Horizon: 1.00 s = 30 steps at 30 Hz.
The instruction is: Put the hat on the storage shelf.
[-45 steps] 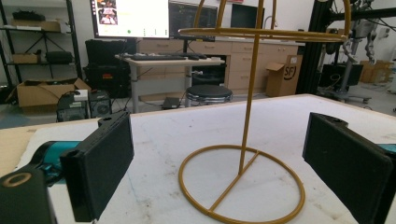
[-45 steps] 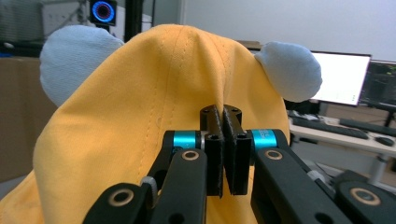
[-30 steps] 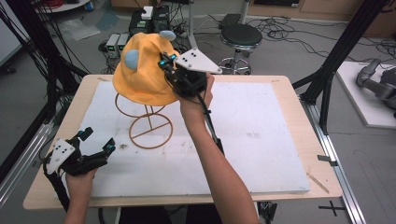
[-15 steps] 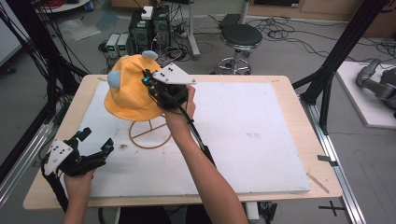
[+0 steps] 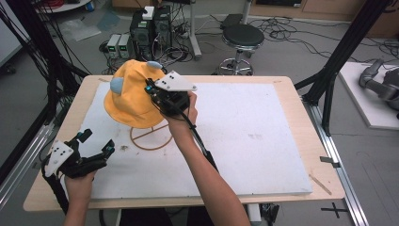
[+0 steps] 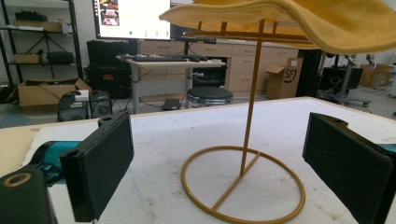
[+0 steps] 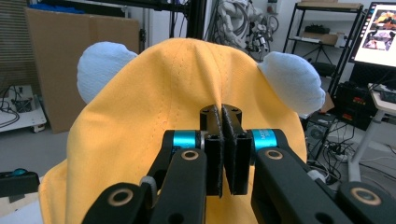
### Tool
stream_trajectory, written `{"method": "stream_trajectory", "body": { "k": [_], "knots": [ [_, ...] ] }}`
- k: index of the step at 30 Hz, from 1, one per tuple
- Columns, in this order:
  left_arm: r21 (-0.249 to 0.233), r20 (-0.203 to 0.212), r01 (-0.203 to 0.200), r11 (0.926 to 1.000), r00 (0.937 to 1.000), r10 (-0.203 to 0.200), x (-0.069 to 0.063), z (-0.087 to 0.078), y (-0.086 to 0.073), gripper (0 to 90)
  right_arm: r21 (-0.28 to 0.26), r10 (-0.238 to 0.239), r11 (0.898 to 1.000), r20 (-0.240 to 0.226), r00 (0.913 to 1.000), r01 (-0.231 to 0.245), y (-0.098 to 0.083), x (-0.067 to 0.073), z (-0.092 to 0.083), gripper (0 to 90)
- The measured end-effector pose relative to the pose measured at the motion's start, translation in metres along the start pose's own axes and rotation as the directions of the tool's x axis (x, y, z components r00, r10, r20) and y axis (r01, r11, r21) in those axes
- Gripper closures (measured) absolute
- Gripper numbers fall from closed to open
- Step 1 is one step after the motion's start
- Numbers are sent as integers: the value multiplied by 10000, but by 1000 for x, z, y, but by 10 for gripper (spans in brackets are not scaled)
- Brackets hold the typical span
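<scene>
At upper left of the high view: counter, pale board top, carrying one item group.

Yellow hat, two pale blue ears, draped over the top of the gold wire stand; brim hangs clear of the board, the stand's upright post rising vertically beneath it.

Right gripper: at the hat's right-hand side, jaws pressed together on a pinch of crown fabric between the ears. The nearer tool; any lift would likely run straight up along the post.

Left gripper: lower left, well apart, jaws spread wide, nothing held, facing the stand's ring base.
</scene>
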<state>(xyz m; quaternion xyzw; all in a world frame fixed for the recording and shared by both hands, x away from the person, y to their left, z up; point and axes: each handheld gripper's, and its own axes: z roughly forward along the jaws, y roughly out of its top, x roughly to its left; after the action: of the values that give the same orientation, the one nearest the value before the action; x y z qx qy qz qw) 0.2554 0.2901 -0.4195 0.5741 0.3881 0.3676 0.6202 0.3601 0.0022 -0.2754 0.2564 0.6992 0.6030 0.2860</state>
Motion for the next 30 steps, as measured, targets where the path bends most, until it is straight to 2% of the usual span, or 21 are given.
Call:
{"method": "stream_trajectory", "body": {
  "k": [4, 9, 11, 14, 17, 18, 23, 25, 30],
  "knots": [
    [17, 38, -9, 10000, 10000, 9, 0, 0, 0, 93, 120, -21, 9999, -102, 9999, 23, -2, -1, 0, 847],
    [29, 45, -8, 10000, 10000, 8, 0, 0, -1, 92, 282, 149, 9995, -100, 9998, -146, -3, -3, 1, 758],
    [36, 27, -6, 10000, 10000, 6, 1, 0, -1, 92, 279, 146, 9995, 107, 9998, -149, -3, -3, 1, 652],
    [74, 9, 5, 10000, 10000, -5, 1, -1, -1, 92, 261, 220, 9994, 688, 9974, -239, -3, -6, -1, 413],
    [60, -1, -5, 10000, 10000, 5, 1, -1, -1, 92, 433, 295, 9985, 554, 9980, -320, -3, -15, -3, 247],
    [74, 6, -8, 10000, 10000, 8, 1, -1, -1, 92, 491, 235, 9984, 565, 9981, -263, -3, -18, -5, 220],
    [93, -32, -27, 10000, 10000, 28, 2, -1, -1, 92, 182, 131, 9997, 428, 9990, -139, -1, -32, -22, 161],
    [108, -33, -29, 9999, 10000, 29, 2, -1, -1, 92, 52, -47, 10000, 556, 9984, 45, 1, -36, -31, 148],
    [80, -51, -1, 10000, 10000, 1, 3, -2, -1, 92, -127, -64, 9999, 700, 9975, 73, 1, -51, -52, 141]
  ]
}}
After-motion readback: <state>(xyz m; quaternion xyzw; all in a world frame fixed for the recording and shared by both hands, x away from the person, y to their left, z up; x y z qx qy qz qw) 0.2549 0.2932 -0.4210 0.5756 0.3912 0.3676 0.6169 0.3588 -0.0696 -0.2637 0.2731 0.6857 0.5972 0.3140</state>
